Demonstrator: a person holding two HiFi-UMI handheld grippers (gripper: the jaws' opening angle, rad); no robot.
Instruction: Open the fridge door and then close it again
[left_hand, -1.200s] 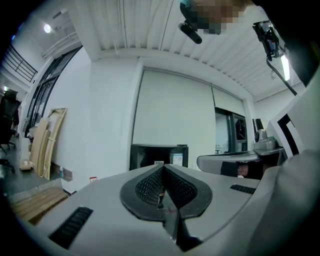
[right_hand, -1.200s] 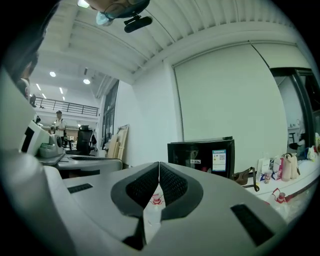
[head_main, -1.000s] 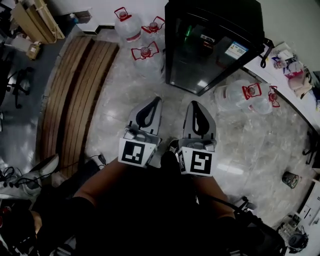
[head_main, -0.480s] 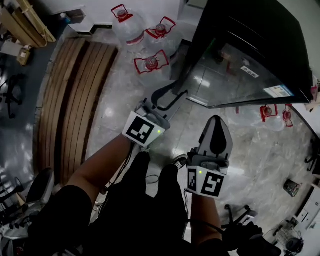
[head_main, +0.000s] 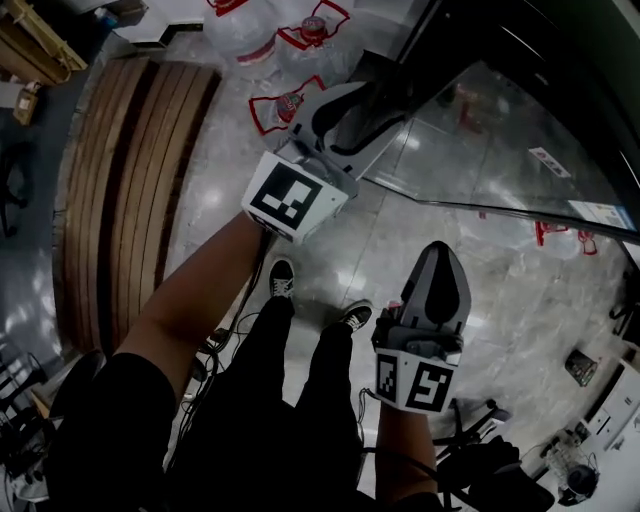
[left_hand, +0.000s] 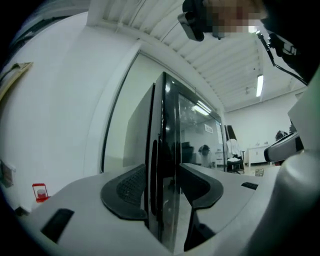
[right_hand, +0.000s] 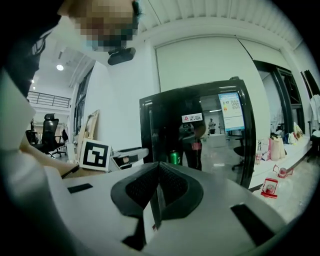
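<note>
Two findings. On my left gripper (left_hand: 164, 172) the fingers are opening astride the fridge door (head_main: 500, 130) edge. Right gripper (right_hand: 159, 167): fingers together.

- Fridge door (head_main: 500, 150): a smooth glass pane, highly glossy and mirroring the room, set in a shiny black frame.
- Floor (head_main: 480, 310): pale veined stone look, polished enough to throw back the ceiling lights.
- Slatted panel (head_main: 130, 200): brown wood with long grain lines and a dull sheen.
- Water jugs (head_main: 285, 105): clear, smooth plastic with red plastic handles.
- Right tongs (right_hand: 158, 167): a matt pale grey plastic shell; its pads (right_hand: 142, 190) are dark, with a fine mesh-like texture.
- Trousers (head_main: 280, 400): black matt cloth.
</note>
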